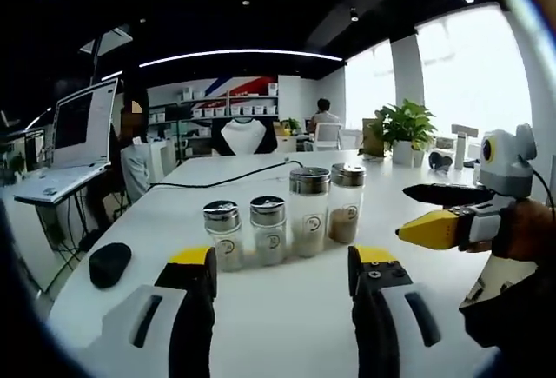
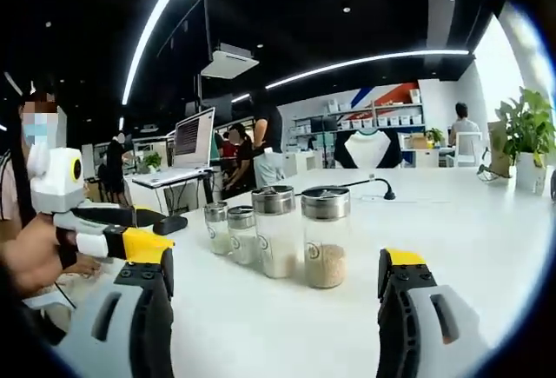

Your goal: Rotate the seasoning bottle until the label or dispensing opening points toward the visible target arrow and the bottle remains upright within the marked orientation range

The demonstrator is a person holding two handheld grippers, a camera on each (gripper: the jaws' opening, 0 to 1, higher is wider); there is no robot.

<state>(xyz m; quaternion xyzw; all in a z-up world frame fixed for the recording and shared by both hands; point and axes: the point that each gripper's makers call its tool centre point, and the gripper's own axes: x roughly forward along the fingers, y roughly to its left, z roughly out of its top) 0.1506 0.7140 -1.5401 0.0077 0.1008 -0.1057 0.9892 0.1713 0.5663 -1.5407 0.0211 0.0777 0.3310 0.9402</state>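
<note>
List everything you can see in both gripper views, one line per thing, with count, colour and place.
seasoning bottles: four, clear glass with silver lids, two short and two tall, in a row on the table ahead of both grippers
table: one, white, under the bottles
cable: one, black, on the table behind the bottles
mouse: one, black, on the table's edge, seen in the left gripper view
potted plant: one, green in a white pot, on the table's far side
laptop: one, pale, on a side desk
left gripper: yellow-tipped, open
right gripper: yellow-tipped, open
</note>
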